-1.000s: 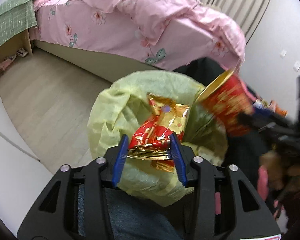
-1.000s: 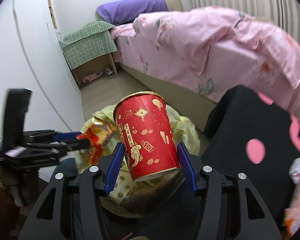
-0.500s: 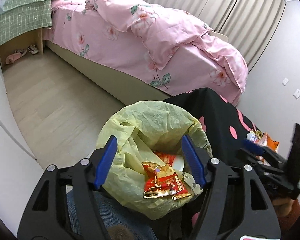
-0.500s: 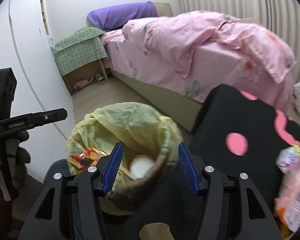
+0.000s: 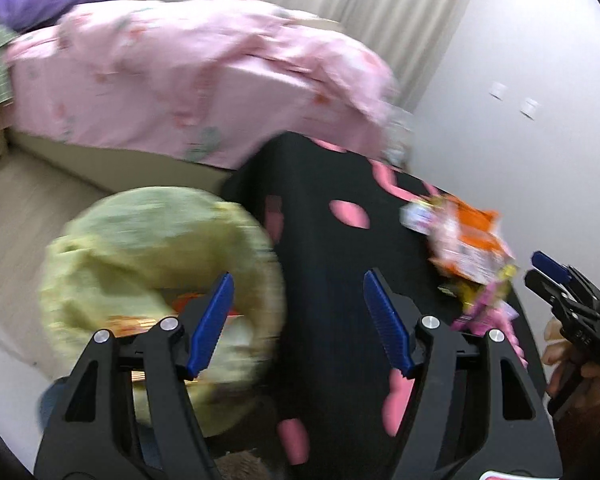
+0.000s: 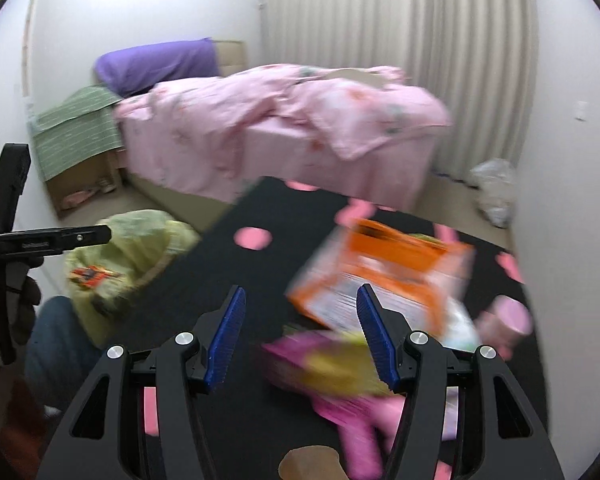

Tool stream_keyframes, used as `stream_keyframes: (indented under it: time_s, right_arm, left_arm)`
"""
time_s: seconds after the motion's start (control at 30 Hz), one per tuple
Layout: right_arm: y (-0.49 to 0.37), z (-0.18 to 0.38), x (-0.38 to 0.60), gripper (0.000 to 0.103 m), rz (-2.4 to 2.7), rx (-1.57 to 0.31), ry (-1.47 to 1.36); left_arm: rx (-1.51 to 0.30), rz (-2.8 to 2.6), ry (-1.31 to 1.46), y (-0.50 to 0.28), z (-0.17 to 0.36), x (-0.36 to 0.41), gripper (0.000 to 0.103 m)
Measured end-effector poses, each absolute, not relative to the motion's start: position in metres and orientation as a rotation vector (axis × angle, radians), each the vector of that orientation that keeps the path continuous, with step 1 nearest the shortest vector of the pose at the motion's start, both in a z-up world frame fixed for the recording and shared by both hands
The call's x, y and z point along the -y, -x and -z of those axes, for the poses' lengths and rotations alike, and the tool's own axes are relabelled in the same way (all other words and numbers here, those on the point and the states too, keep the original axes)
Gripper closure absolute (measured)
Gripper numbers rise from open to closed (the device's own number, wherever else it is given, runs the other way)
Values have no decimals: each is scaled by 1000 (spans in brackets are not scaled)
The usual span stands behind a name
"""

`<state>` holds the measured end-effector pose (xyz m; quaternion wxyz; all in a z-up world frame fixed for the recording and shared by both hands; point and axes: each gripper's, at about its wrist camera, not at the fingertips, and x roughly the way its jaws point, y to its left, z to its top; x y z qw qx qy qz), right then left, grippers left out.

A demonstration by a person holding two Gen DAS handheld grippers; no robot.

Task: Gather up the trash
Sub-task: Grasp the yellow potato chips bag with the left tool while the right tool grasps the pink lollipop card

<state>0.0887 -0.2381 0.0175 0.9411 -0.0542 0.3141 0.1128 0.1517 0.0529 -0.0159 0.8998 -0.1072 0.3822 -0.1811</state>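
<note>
Your left tongs (image 5: 296,324) stand released with nothing between the blue pads, straddling the near edge of the table (image 5: 332,264), which is draped in black cloth with pink spots. Your right tongs (image 6: 300,336) are likewise spread and empty, over the table's near end. Just under them on the table lies a blurred pink and yellow wrapper (image 6: 332,364). A little farther along the table sits an orange and white packet (image 6: 380,276), with a small pink cup (image 6: 510,316) beside it near the wall. To the left of the table, on the floor, stands the bin with its yellow bag (image 5: 140,248); red and gold wrappers (image 6: 90,274) lie inside it. Beyond the table's far end is the bed (image 6: 268,132) under a pink quilt, with a purple pillow (image 6: 156,62) at its head.
</note>
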Motion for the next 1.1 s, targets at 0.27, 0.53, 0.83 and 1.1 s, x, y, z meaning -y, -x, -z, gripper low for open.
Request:
stream_keyframes:
  time_s: [0.27, 0.53, 0.83, 1.1]
  right_arm:
    - [-40, -5, 310, 45, -49, -641, 28]
    - [-5, 33, 346, 45, 115, -725, 93]
    - [-8, 49, 363, 45, 91, -762, 21]
    - [-26, 46, 306, 45, -196, -746, 80]
  left_arm:
    - [-799, 634, 204, -176, 17, 42, 34]
    - [-853, 813, 91, -186, 30, 135, 33]
    - [-970, 822, -66, -174, 58, 163, 64]
    - [-1046, 707, 89, -180, 60, 95, 79]
